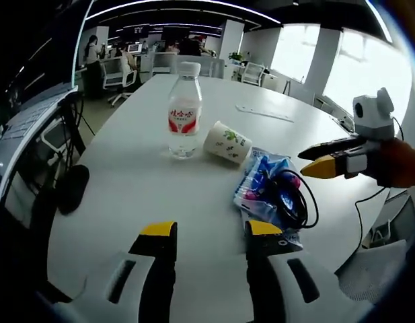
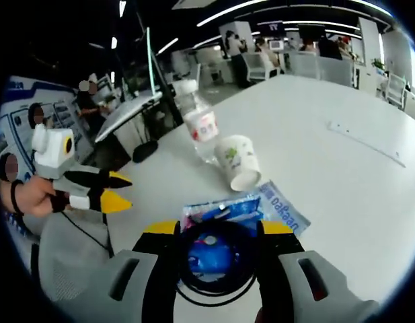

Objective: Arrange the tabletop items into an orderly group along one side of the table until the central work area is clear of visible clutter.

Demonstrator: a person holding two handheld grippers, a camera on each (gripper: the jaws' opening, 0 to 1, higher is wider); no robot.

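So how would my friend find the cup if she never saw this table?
Look at the big white table. Near its middle stands a clear water bottle with a red label, and the cup lies right beside it, next to a blue packet. It is the one white paper thing tipped on its side, with small green pictures on it.

The water bottle (image 1: pixel 184 111) near the table's middle carries a red-and-white label with Chinese characters, too blurred to read. Blue lettering on the packet (image 2: pixel 282 205) beside the cup is illegible.
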